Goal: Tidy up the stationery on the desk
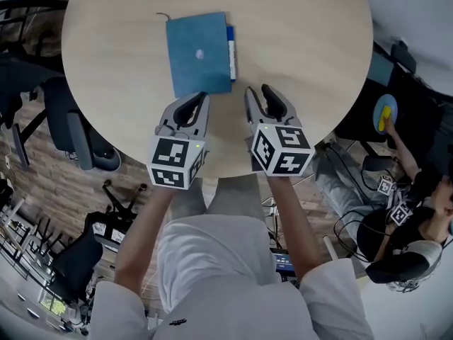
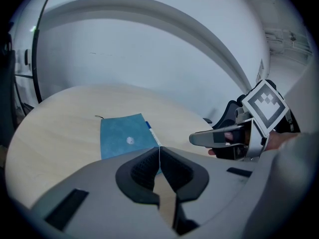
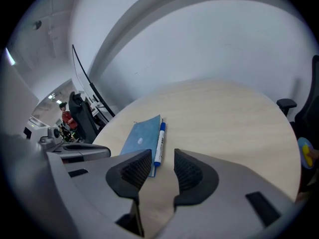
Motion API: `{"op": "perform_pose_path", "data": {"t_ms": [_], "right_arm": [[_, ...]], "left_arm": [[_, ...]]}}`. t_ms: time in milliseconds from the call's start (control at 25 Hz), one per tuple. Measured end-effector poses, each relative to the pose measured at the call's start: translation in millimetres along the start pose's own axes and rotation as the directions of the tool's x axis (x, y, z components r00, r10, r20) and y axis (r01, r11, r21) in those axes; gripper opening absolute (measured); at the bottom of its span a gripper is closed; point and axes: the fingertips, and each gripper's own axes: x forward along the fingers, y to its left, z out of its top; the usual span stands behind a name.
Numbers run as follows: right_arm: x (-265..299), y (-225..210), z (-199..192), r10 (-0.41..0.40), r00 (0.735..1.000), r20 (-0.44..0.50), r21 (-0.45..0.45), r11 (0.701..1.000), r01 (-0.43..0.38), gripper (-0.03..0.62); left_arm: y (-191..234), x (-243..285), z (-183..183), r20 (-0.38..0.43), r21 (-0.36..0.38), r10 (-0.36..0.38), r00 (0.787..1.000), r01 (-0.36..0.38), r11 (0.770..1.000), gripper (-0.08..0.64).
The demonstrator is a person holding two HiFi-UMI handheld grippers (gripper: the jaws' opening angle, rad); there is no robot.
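A blue notebook (image 1: 198,54) lies closed on the round wooden table (image 1: 297,41), with a white and blue pen (image 1: 231,50) resting along its right edge. My left gripper (image 1: 200,101) hovers just short of the notebook's near edge, jaws shut with nothing between them. My right gripper (image 1: 259,95) hangs beside it, to the right of the notebook's near corner, jaws open and empty. In the right gripper view the pen (image 3: 159,142) and notebook (image 3: 141,138) lie just beyond the open jaws. The left gripper view shows the notebook (image 2: 124,136) ahead and the right gripper (image 2: 202,139) at right.
Office chairs (image 1: 78,129) stand by the table's left side. A seated person (image 1: 407,239) and cables are on the floor at lower right. A curved white wall (image 3: 199,44) rises behind the table.
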Motion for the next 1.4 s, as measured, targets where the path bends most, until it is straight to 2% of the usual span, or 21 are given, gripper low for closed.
{"op": "perform_pose_path", "data": {"t_ms": [160,440,560,880,1200,1400], "right_arm": [[-21,6,2,-0.026,0.999,0.024,-0.024,0.999,0.027,0.143],[-65,34,3,-0.026,0.997,0.073,-0.020,0.999,0.028,0.143],[-84,46,-1,-0.023,0.995,0.093,-0.003,1.000,0.023,0.143],[-137,93,-7,0.000,0.988,0.156,-0.029,1.000,0.004,0.139],[-185,138,-12,0.011,0.976,0.218,-0.084,0.996,0.008,0.092],[-211,165,-27,-0.004,0.969,0.245,-0.100,0.995,0.029,0.078]], "left_arm": [[-11,-17,5,0.018,-0.001,-0.006,1.000,0.006,1.000,0.025],[-31,-65,17,0.062,0.025,-0.015,0.998,0.014,1.000,0.025],[-37,-89,21,0.083,0.033,-0.009,0.996,0.006,0.999,0.025],[-48,-166,28,0.153,0.042,0.016,0.988,-0.022,0.999,0.025],[-58,-225,23,0.203,0.046,0.006,0.979,-0.016,0.999,0.025],[-67,-262,11,0.227,0.078,-0.016,0.974,-0.002,0.997,0.025]]}}
